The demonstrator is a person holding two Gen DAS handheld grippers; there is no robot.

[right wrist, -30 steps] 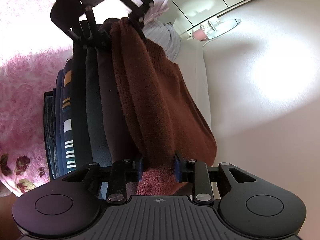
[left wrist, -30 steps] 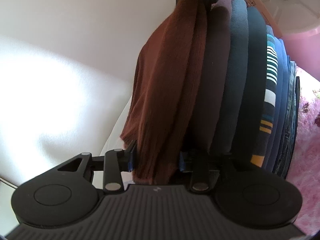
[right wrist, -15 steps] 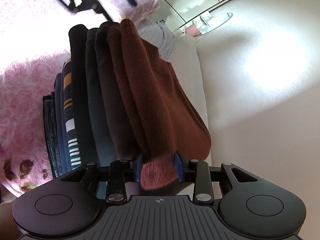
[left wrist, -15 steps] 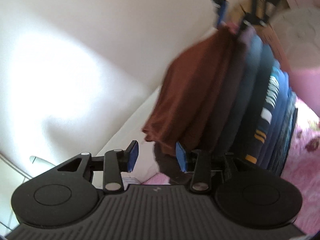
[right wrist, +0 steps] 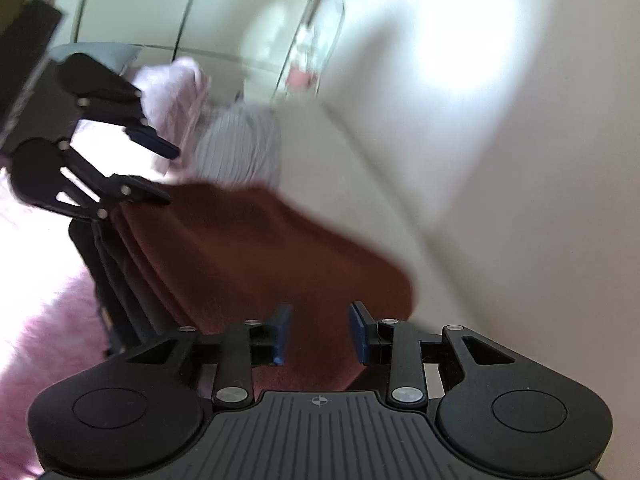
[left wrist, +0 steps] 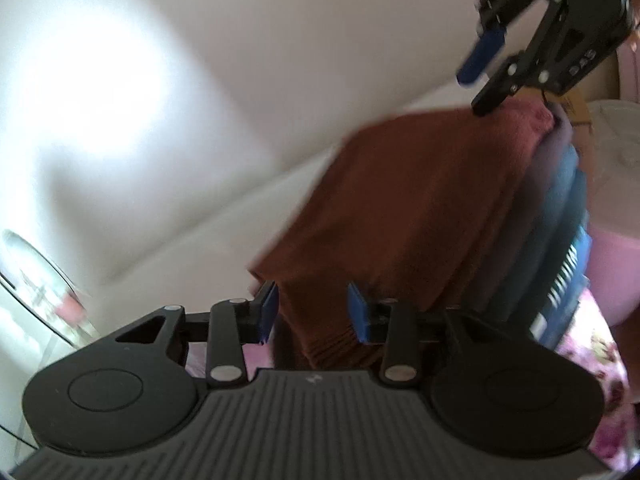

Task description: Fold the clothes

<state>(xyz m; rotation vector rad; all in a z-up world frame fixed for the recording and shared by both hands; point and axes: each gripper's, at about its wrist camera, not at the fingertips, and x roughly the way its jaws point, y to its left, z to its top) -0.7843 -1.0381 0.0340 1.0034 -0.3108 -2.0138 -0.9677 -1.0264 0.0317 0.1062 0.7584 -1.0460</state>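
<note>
A folded rust-brown sweater [left wrist: 408, 208] lies on top of a stack of folded clothes [left wrist: 560, 232]; it also shows in the right wrist view [right wrist: 256, 256]. My left gripper [left wrist: 312, 312] is open at the sweater's near end, its blue pads apart and holding nothing. My right gripper [right wrist: 320, 332] is open at the opposite end, also empty. Each gripper shows in the other's view, open: the right one [left wrist: 492, 64] and the left one [right wrist: 154, 168]. Both views are motion-blurred.
The stack holds dark grey, teal, and striped blue garments and sits on a pink fluffy blanket [right wrist: 48, 328]. A striped grey pillow [right wrist: 240, 144] and a pink pillow [right wrist: 176, 88] lie beyond. A white wall [left wrist: 200, 80] runs alongside. A white lidded container [left wrist: 616, 136] stands behind the stack.
Both grippers have let go of the brown sweater and opened. They have pulled back and tilted, and the sweater now rests on the stack.
</note>
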